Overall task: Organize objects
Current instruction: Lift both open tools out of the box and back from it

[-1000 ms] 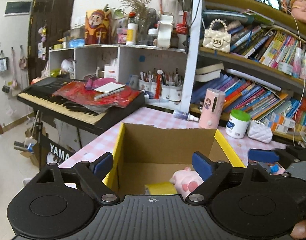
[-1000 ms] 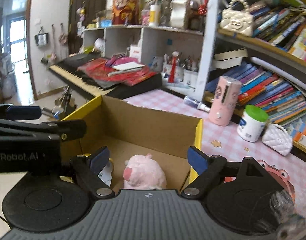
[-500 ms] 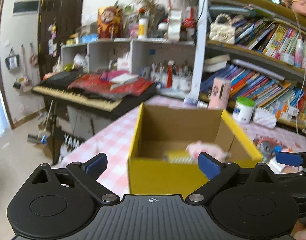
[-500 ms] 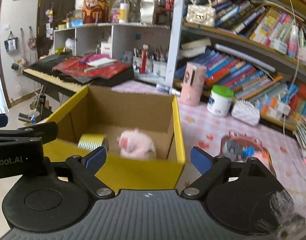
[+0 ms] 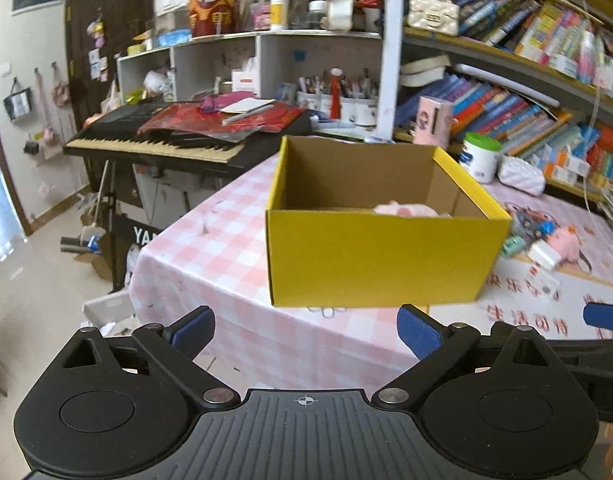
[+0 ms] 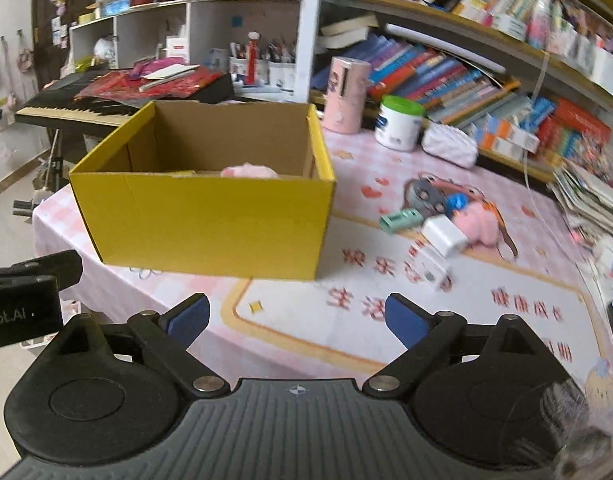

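**Open right gripper short of the yellow box**

The right gripper (image 6: 296,314) has just been opening its jaws, which stand wide with nothing between the blue-padded fingertips (image 6: 400,320). Ahead of the left fingertip stands the open yellow cardboard box (image 6: 210,220) on the pink checked tablecloth (image 6: 106,284); the top of a pink plush toy (image 6: 248,171) shows over the box's near wall. Ahead and right of the right fingertip lie a mint-green small case (image 6: 400,219), a white plug-shaped block (image 6: 444,235) and a second pink plush (image 6: 478,226), close together. Beyond them stands a white jar with a green lid (image 6: 400,123).
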